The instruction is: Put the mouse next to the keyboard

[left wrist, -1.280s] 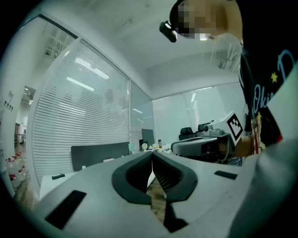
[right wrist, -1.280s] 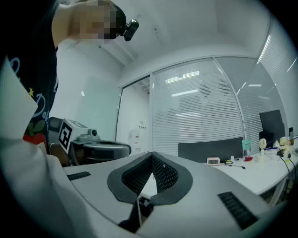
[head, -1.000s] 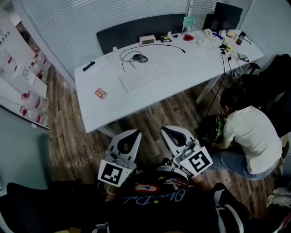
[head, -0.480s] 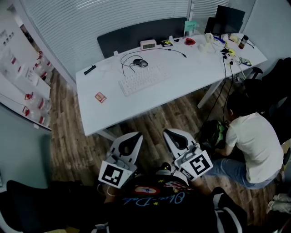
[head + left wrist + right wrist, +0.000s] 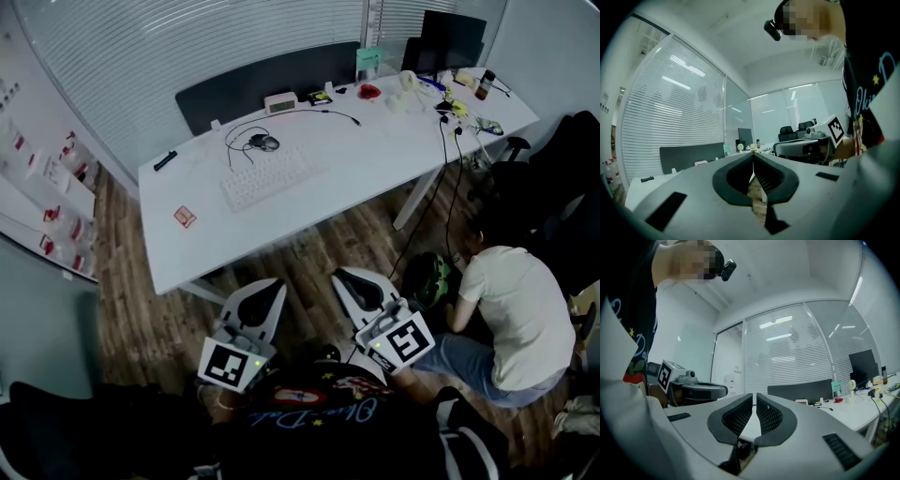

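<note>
A dark mouse (image 5: pixel 269 142) with a looped cable lies on the white table (image 5: pixel 356 173), just behind the white keyboard (image 5: pixel 268 177). Both grippers are held low near the person's body, over the wooden floor and well short of the table. My left gripper (image 5: pixel 275 283) is shut with nothing in it; in the left gripper view its jaws (image 5: pixel 753 154) meet at the tips. My right gripper (image 5: pixel 342 275) is also shut and empty, its ribbed pads (image 5: pixel 768 416) nearly touching in the right gripper view.
On the table are a red card (image 5: pixel 185 217), a black marker (image 5: pixel 165 160), a white clock (image 5: pixel 280 103) and clutter with cables at the far right (image 5: pixel 450 98). A person (image 5: pixel 511 309) crouches on the floor at the right beside a green bag (image 5: pixel 429 279).
The head view has shifted, so the table sits further left and higher in the frame. Both grippers stay shut and low by the body.
</note>
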Tool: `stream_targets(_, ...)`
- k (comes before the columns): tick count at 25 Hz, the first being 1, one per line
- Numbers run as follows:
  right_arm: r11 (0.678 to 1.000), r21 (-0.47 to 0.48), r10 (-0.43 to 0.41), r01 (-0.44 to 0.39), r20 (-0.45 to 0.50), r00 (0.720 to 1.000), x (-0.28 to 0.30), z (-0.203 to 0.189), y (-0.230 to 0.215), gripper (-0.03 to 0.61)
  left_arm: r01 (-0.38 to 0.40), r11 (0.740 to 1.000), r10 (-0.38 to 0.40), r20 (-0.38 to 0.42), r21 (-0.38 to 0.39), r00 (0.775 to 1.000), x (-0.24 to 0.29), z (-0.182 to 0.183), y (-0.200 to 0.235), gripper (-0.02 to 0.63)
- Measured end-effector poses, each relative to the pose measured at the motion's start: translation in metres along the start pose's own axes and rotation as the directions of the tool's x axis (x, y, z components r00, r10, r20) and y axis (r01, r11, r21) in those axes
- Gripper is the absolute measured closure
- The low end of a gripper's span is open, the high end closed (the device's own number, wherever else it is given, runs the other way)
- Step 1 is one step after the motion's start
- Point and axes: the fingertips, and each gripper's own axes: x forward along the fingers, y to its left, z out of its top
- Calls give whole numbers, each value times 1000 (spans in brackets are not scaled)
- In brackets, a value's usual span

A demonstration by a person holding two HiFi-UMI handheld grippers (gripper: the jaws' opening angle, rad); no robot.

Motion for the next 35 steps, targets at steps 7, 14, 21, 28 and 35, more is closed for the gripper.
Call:
stream_targets(7,1000,15,-11,11,-4,1000,-20,-2,-33,574,-27,999,28,-21,18,999,18,-2,-15,611)
stream_targets(14,999,43,-15,15,-8,1000,-20,-10,-44,506,-49,999,50,-37,17,998,21,-7,-14,611)
stream_targets(21,998,35,-53,54,-16,998,-8,-11,-66,492,-19,1000,20,-39,23,999,45,-13,5,611)
stream_targets(28,995,11,-95,95,-38,995,24,-12,-93,488,14,999,-13,-16,50,1000,84,-16,42,611)
stream_targets(35,995,-5,-101,101,-60,993,79,-14,-122,482,19,999,-19,12,30,1000,115,-17,98,611)
